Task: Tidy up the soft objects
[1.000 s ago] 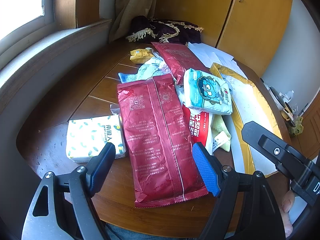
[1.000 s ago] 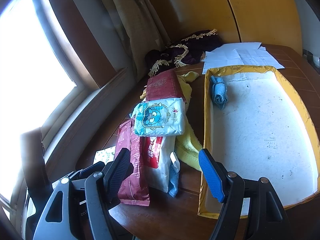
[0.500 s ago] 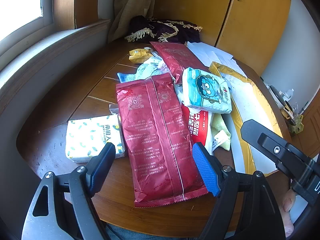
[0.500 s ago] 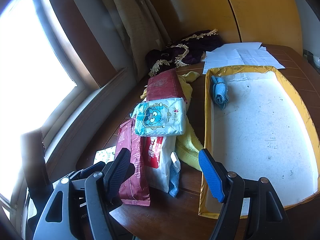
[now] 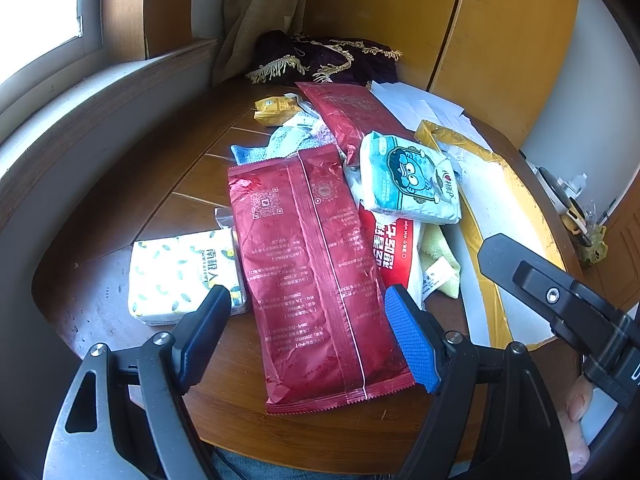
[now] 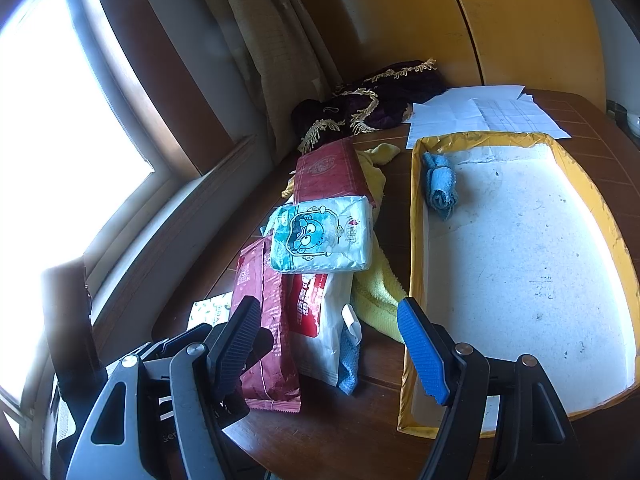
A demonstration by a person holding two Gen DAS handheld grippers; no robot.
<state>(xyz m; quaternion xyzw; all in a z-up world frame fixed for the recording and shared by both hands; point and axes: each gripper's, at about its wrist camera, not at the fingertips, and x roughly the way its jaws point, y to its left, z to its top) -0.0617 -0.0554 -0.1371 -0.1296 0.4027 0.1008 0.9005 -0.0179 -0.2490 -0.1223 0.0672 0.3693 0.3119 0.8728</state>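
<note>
Long red packet (image 5: 316, 268) lies flat on the wooden table (image 5: 120, 184), near edge, its length running away from the camera. Left gripper (image 5: 308, 340) hovers just above its near end, jaws wide apart, one finger on either side of the packet, holding nothing. Beside the packet, to the left: a white tissue pack with yellow-green print (image 5: 180, 276), touching it. To the right: a red-and-white wet wipe pack (image 5: 390, 248), partly under a pale blue tissue pack with a cartoon face (image 5: 408, 180). A yellow cloth (image 6: 376, 292) sits under that pile. A second red packet (image 5: 352, 116) lies further back.

Right gripper (image 6: 324, 344) hovers over the near table edge, jaws wide apart, empty. Right of the pile, a shallow tray with a yellow rim (image 6: 410, 280); a rolled blue cloth (image 6: 440, 184) rests in its far left corner. Behind: white papers (image 6: 480, 114) and a dark fringed cloth (image 6: 360, 108).
</note>
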